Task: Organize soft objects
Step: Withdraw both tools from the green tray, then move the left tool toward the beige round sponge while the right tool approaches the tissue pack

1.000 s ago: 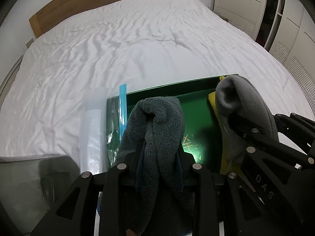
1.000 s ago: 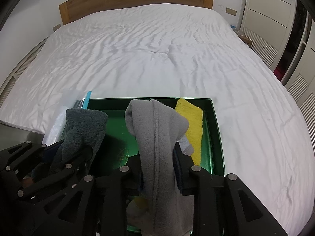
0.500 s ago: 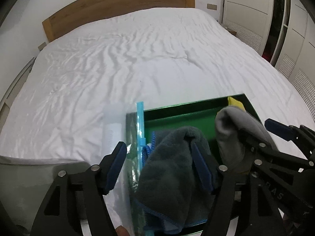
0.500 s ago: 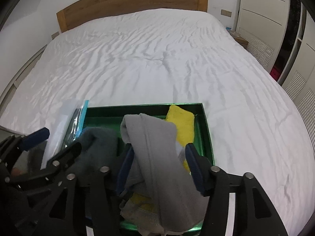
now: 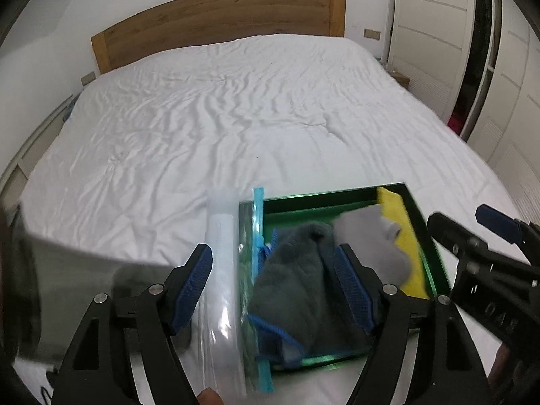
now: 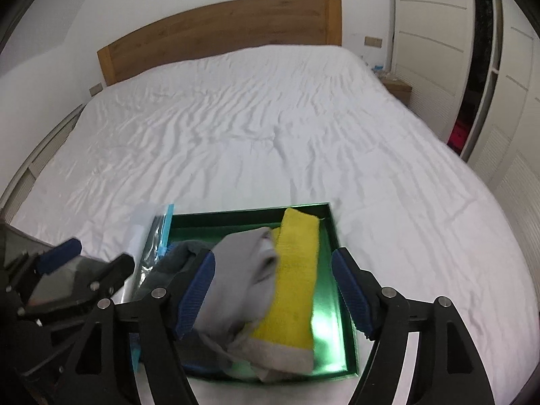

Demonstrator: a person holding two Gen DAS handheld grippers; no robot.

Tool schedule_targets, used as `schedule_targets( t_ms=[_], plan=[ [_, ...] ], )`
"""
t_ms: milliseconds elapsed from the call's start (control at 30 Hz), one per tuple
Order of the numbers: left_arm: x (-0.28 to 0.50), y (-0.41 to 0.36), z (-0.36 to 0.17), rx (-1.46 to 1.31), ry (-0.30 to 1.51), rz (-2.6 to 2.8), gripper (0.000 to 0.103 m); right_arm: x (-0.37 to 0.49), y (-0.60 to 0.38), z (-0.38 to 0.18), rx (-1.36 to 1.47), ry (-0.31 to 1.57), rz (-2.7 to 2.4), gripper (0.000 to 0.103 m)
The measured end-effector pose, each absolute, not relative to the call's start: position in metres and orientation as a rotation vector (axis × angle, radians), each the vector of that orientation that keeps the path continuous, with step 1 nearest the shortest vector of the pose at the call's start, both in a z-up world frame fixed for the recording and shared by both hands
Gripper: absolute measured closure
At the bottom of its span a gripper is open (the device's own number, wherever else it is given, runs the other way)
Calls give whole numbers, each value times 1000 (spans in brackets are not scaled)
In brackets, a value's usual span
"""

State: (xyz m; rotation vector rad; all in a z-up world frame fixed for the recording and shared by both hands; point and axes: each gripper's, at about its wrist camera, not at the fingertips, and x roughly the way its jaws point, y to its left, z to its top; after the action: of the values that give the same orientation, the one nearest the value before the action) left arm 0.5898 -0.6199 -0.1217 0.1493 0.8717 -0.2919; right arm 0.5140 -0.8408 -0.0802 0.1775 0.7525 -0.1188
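With both cloths dropped in the green tray (image 6: 332, 236) on the bed (image 6: 270, 128), left tool (image 5: 273, 287) and right tool (image 6: 273, 290) have just spread, gripping nothing: dark towel (image 5: 297, 290) left, grey cloth (image 6: 246, 270) middle, yellow cloth (image 6: 297, 270) right. Sorting looks nearly done; clear bag (image 5: 222, 270) remains outside.

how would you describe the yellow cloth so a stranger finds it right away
On the white bed sits a green tray at the near edge. The yellow cloth lies along the tray's right side, the only bright one beside the light grey cloth and dark grey cloth.

open bed (image 5: 209, 128) beyond the cloth-crowded green tray (image 6: 332, 226)
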Motion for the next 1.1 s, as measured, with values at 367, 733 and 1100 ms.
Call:
schedule_targets(
  t_ms=[367, 733, 1100],
  plan=[
    [471, -556, -57, -18, 773, -392, 34, 404, -806, -18, 95, 663, -180, 31],
    [361, -370, -47, 99, 828, -410, 34, 257, -634, -2, 73, 724, -23, 28],
    [373, -164, -122, 150, 1005, -128, 34, 218, -455, -64, 173, 892, 123, 27]
  ],
)
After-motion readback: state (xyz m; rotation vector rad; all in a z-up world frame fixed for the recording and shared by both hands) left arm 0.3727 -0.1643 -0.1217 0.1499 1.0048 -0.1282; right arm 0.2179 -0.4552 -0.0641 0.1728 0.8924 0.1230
